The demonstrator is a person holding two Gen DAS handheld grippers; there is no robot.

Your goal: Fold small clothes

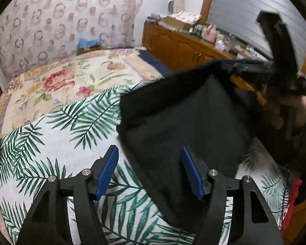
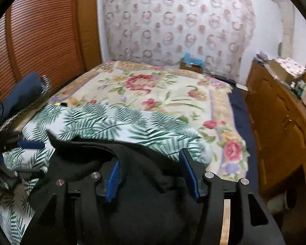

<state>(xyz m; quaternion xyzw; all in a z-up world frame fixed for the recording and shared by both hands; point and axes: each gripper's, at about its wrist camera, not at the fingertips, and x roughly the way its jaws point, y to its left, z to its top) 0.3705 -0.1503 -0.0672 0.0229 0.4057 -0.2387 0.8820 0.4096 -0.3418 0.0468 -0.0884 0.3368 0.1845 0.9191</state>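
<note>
A black garment (image 1: 185, 126) hangs over the palm-leaf sheet (image 1: 71, 134) on the bed. In the left wrist view my left gripper (image 1: 149, 171) is open, its blue pads wide apart, with the garment's lower edge draped between them and over the right pad; nothing is pinched. The right gripper (image 1: 253, 67) shows at upper right, blurred, with the garment's top edge lifted against it. In the right wrist view my right gripper (image 2: 151, 175) has its jaws wide apart with black cloth (image 2: 144, 194) bunched between and over them. The left gripper (image 2: 28, 144) shows at the left edge.
A floral blanket (image 2: 153, 89) covers the far half of the bed. A wooden cabinet (image 2: 279, 126) with clutter stands along the right. A folded navy cloth (image 2: 22, 96) lies at the left by slatted wooden doors. Red cloth (image 1: 293, 196) lies at the bed's right edge.
</note>
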